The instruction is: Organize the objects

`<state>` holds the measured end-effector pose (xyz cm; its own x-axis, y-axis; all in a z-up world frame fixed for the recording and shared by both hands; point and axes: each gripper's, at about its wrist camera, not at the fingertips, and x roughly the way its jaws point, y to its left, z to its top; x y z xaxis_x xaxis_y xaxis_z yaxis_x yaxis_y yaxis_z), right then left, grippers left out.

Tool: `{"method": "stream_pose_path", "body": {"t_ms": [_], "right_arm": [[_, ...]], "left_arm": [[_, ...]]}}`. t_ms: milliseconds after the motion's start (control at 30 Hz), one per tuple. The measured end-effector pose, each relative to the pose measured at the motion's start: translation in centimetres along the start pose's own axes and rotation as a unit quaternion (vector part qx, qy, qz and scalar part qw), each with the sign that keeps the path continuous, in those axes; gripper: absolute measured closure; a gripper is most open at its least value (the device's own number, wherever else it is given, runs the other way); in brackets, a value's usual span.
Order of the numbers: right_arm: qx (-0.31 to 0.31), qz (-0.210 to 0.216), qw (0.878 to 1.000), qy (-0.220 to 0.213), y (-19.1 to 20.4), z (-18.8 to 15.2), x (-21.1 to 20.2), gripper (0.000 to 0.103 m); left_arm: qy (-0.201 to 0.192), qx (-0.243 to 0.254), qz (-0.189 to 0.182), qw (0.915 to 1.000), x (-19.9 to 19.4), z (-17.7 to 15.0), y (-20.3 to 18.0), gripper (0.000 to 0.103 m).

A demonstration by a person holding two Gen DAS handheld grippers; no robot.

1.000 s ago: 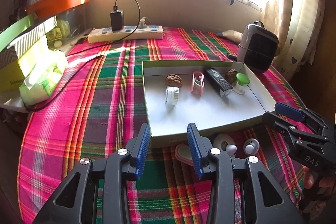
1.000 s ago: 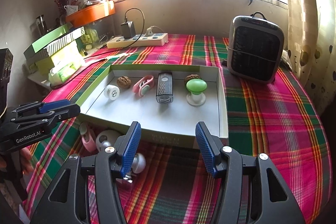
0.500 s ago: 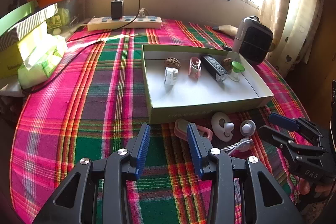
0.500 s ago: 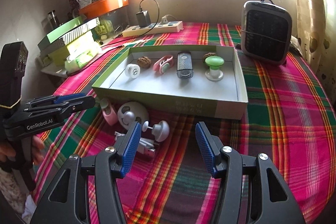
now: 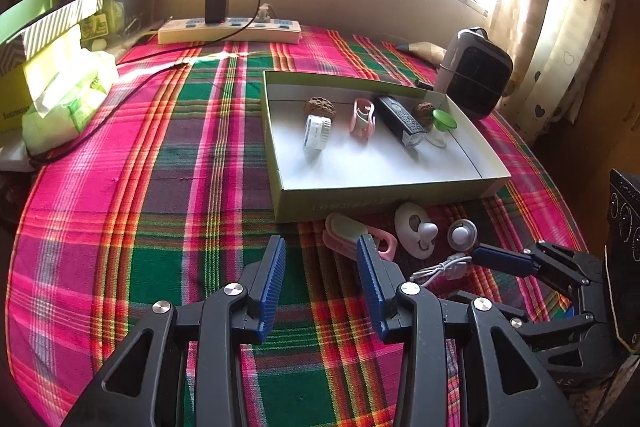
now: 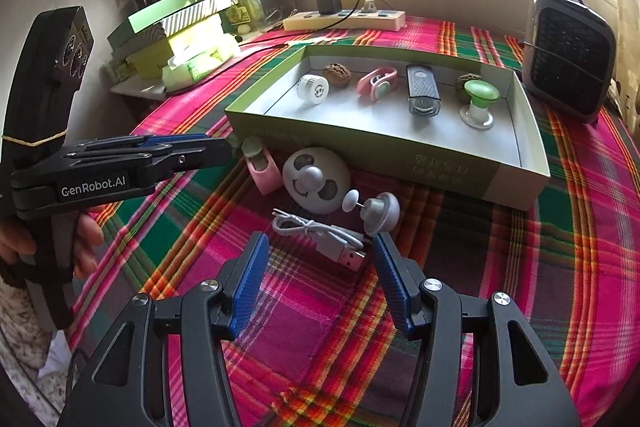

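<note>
Loose items sit on the plaid tablecloth [image 6: 500, 267] just in front of the tray's [image 6: 400, 163] near wall: pink clip [image 6: 262, 167] at the left end, touching or nearly touching the wall; white panda-face disc [image 6: 316, 181] right of it; small white knob piece [image 6: 380, 213] right of the disc; coiled white USB cable [image 6: 320, 237] further from the tray than those, pink plug end pointing away from the tray.

Inside the tray, one row along its far wall, left to right: white cylinder [image 6: 314, 90], walnut [image 6: 337, 75] behind it, pink clip with green pad [image 6: 378, 85], black bike light [image 6: 422, 95], second walnut [image 6: 466, 81], green-topped mushroom piece [image 6: 480, 101]. Near half of the tray floor is bare.

Right gripper [image 6: 318, 267]: fingers spread, nothing between them, above the cloth with the USB cable's plug end just ahead of the gap. No contact visible.

Left gripper [image 5: 320, 269]: fingers spread, empty, hovering off the tray's near-left corner; its right finger overlaps the loose pink clip [image 5: 352, 237] in the view; cannot tell if it touches. The hand [image 6: 48, 243] holding it shows at the left edge.

Beyond the tray: power strip [image 5: 228, 29] with charger at the table's far edge, black heater [image 6: 570, 55] at the tray's far-right corner, stacked boxes [image 6: 176, 27] far left.
</note>
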<state>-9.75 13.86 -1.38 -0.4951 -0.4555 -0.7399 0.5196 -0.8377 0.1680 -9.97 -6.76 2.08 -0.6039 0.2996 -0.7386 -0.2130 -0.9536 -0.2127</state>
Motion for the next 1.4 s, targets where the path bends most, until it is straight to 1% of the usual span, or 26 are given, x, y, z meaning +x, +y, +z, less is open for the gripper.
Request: {"method": "stream_pose_path", "body": {"t_ms": [100, 200, 300, 400, 500, 600, 700, 767, 933, 1033, 1267, 1400], "right_arm": [[-0.010, 0.010, 1.000, 0.011, 0.4, -0.2, 0.2, 0.048], [-0.024, 0.017, 0.999, 0.017, 0.8, -0.2, 0.3, 0.048], [-0.037, 0.009, 0.999, 0.014, 1.1, 0.1, 0.5, 0.048], [-0.049, 0.010, 0.998, 0.024, 1.3, 0.2, 1.1, 0.048], [-0.068, -0.004, 0.997, 0.025, 1.5, 0.4, 1.2, 0.048], [-0.076, -0.019, 0.997, 0.019, 1.2, 0.4, 1.0, 0.048], [-0.079, -0.018, 0.997, 0.019, 0.9, 0.4, 0.8, 0.048], [-0.081, -0.020, 0.996, 0.021, 0.8, 0.4, 0.8, 0.048], [-0.082, -0.015, 0.996, 0.019, 0.9, 0.4, 0.8, 0.048], [-0.083, -0.012, 0.996, 0.019, 1.0, 0.4, 0.7, 0.048], [-0.090, -0.005, 0.996, 0.020, 1.4, 0.3, 0.7, 0.048], [-0.091, 0.007, 0.996, 0.023, 1.6, 0.1, 0.8, 0.048]], "left_arm": [[0.006, -0.003, -0.011, 0.9999, 0.2, 0.4, -0.2, 0.067], [0.016, -0.008, -0.016, 0.9997, 0.6, 0.7, -0.4, 0.061], [0.020, -0.015, -0.017, 0.9995, 0.8, 0.9, -0.7, 0.060], [0.025, -0.020, -0.022, 0.9992, 1.0, 1.2, -1.1, 0.060], [0.029, -0.025, -0.014, 0.9992, 1.4, 1.5, -1.3, 0.060], [0.031, -0.030, -0.013, 0.9990, 1.6, 1.8, -1.3, 0.060], [0.043, -0.035, 0.000, 0.9984, 2.1, 1.8, -1.2, 0.060], [0.049, -0.039, -0.005, 0.9980, 2.4, 1.7, -1.3, 0.060], [0.065, -0.018, 0.006, 0.9977, 2.8, 1.5, -2.0, 0.060], [0.071, -0.017, 0.002, 0.9973, 2.9, 1.3, -2.2, 0.059], [0.074, -0.001, 0.023, 0.9970, 2.3, 1.2, -2.2, 0.059], [0.078, 0.007, 0.038, 0.9962, 1.9, 1.2, -1.7, 0.059]]}}
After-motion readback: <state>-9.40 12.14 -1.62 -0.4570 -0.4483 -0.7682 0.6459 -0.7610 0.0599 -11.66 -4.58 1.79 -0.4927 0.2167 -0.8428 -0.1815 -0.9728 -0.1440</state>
